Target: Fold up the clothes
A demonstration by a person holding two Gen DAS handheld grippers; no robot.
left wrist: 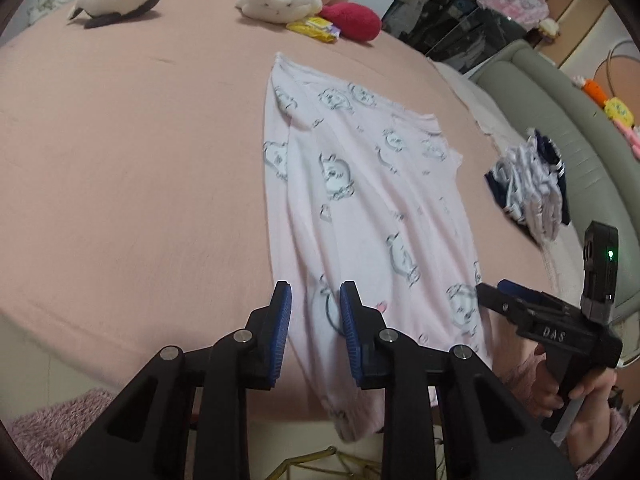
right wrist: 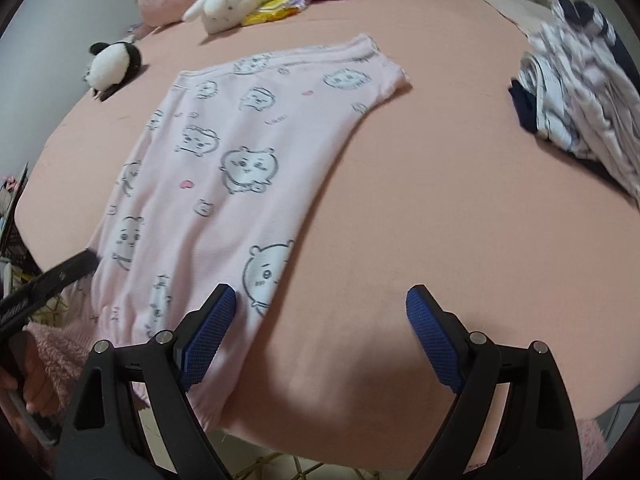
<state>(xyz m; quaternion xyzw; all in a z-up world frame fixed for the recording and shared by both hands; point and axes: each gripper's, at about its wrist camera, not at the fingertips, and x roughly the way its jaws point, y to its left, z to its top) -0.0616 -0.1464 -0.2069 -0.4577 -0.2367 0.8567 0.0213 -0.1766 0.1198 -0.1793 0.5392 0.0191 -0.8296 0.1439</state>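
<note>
Looking down the left wrist view, the left gripper [left wrist: 316, 316] stood narrowed but released above the pink garment's [left wrist: 368, 208] lower-centre hem. Right wrist view: right gripper [right wrist: 320, 320] wide, empty; garment centre-left on bed [right wrist: 440, 160].

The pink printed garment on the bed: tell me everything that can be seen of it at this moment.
The pink garment is pale pink soft knit printed with grey-outlined cartoon faces and small pink hearts. It lies mostly flat on the pink bedsheet, apparently folded lengthwise, ribbed band at the far end, gathered cuffed end hanging over the near bed edge. The left gripper has narrowed jaws straddling its near left edge; whether the pads pinch it is unclear. The right gripper is open at its right edge.
</note>
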